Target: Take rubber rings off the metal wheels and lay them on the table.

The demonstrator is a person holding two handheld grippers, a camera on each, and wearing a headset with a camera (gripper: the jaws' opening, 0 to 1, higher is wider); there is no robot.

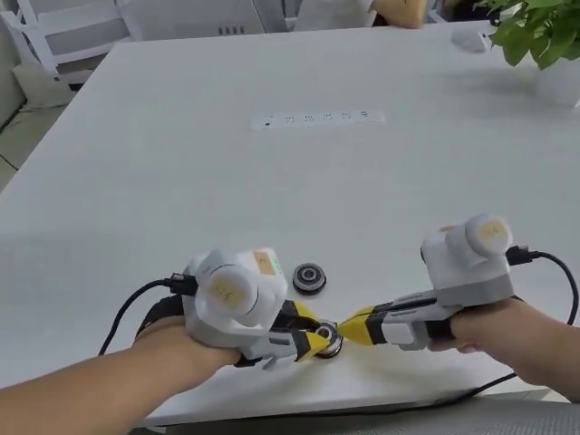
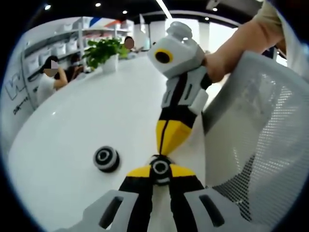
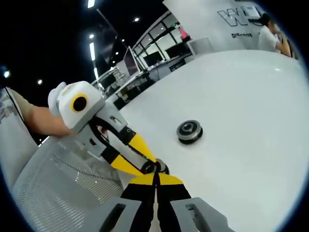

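Two wheels [image 1: 309,278], left tongs [image 1: 321,342], right tongs [image 1: 345,329]

My left gripper [image 1: 317,343] and right gripper [image 1: 352,330] meet nose to nose on a held wheel [image 1: 328,337] at the counter's [image 1: 272,199] near edge, so each blocks the other's way forward. A second wheel [image 1: 310,278] lies just beyond them. Past it the counter is open up to the socket strip [image 1: 317,118]. Potted plant [image 1: 535,32] at far right corner. Mesh chair [image 2: 260,145] crowds the near edge.
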